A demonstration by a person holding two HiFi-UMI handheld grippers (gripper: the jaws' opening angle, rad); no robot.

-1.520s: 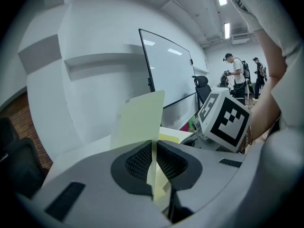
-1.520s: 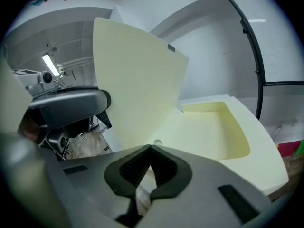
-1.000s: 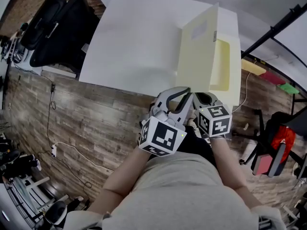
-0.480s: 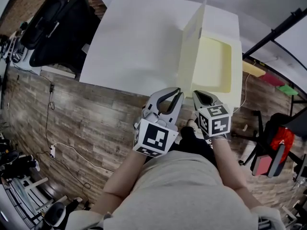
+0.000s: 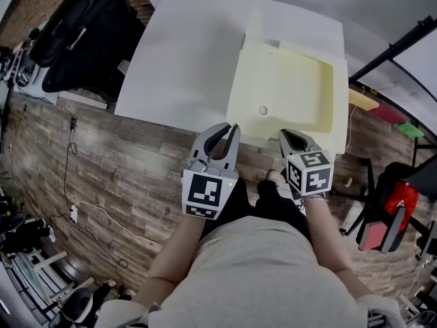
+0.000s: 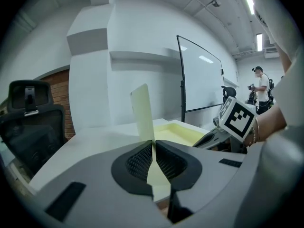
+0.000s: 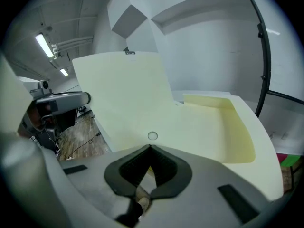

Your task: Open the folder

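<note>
A pale yellow folder [image 5: 311,94] lies on the white table [image 5: 184,53], its shallow tray [image 7: 223,127] bared. Its cover [image 5: 263,91] leans over to the left, hinged at the far side, with a small round snap [image 5: 263,110] on its inner face. My left gripper [image 5: 232,130] is shut on the cover's near corner; the left gripper view shows the thin sheet [image 6: 142,113] edge-on between the pads [image 6: 153,148]. My right gripper [image 5: 283,135] is shut on the folder's near edge [image 7: 150,148], just right of the left gripper.
A black office chair [image 5: 82,33] stands left of the table. A black stand pole [image 5: 389,43] and coloured items [image 5: 382,108] are at the right. Wooden floor lies below the table's near edge. A whiteboard [image 6: 199,80] and a person [image 6: 261,87] stand far behind.
The left gripper has moved left and nearer to me with the cover. The cover has swung from upright to leaning left, baring the tray. The right gripper has stayed put.
</note>
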